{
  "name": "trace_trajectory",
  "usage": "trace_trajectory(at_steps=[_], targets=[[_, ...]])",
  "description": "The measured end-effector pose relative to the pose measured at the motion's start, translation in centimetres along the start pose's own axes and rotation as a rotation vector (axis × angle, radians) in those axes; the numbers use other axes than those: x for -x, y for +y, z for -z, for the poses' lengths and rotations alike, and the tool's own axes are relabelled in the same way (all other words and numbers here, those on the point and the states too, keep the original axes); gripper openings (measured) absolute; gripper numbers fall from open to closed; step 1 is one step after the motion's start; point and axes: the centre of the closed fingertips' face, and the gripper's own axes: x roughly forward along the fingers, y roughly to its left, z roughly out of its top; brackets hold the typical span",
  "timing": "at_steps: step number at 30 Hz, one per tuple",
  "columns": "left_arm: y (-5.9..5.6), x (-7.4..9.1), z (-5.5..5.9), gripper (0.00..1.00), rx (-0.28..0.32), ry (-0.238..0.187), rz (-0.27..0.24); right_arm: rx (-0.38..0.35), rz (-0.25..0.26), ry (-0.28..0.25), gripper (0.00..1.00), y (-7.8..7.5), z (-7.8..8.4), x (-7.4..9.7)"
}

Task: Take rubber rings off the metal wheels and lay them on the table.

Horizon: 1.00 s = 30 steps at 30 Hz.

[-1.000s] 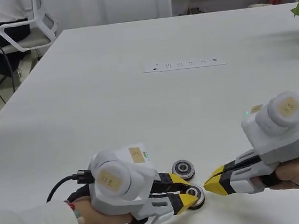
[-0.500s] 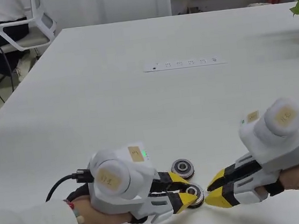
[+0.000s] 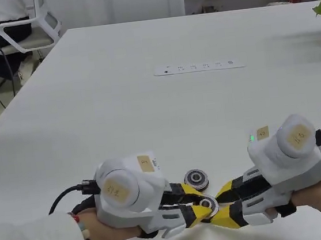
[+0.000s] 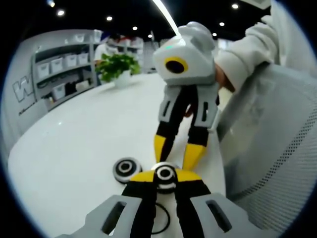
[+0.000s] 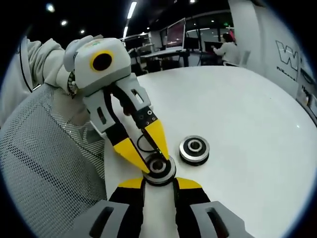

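Left gripper (image 4: 165,177): fingers narrow, clamped on either side of a metal wheel (image 5: 159,168), which stands on edge between the yellow tips.

Right gripper (image 5: 159,183): fingers parted to about the wheel's width, tips reaching the same wheel from the opposite side. Whether they touch its rubber rim cannot be determined.

Second wheel (image 3: 196,179): lies flat on the table (image 3: 148,110), just beyond the two sets of fingertips and apart from both.

Thin black ring (image 4: 159,218): lies flat on the table under the left gripper's fingers. The fingers cover part of it.

Edges: the table's near edge runs close behind both grippers. In the two gripper views a mesh chair back (image 4: 267,148) stands just past that edge, beside the held wheel.

Open room: ahead of the fingertips the tabletop is wide and bare as far as a power strip (image 3: 198,67), well apart from the work.

Obscured: the gripper bodies and fingers hide the lower part of the held wheel in the head view. Its rubber rim cannot be told apart from the metal.
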Motion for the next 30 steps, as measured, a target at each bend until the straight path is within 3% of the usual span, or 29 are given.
trace_trajectory(at_steps=[10,12,14,22,25,30], targets=[[-0.01,-0.01,-0.03,0.13,0.003,-0.001,0.000,0.023,-0.001,0.011,0.15,-0.09,0.20,0.34],[0.03,-0.01,-0.02,0.13,0.003,-0.001,-0.001,0.039,0.008,0.035,0.09,-0.29,0.58,0.47],[0.03,0.00,-0.02,0.13,0.005,-0.003,-0.001,0.028,0.013,0.019,0.02,-0.53,0.41,0.64],[0.12,0.01,0.04,0.13,0.009,-0.004,-0.004,0.028,0.034,0.026,0.00,-0.63,0.32,0.53],[0.16,0.02,0.05,0.13,0.010,-0.004,-0.006,-0.001,0.043,0.042,0.00,-0.73,0.33,0.47],[0.15,0.02,0.06,0.13,0.009,-0.004,-0.005,-0.187,0.029,0.025,0.00,-0.88,0.47,0.61]])
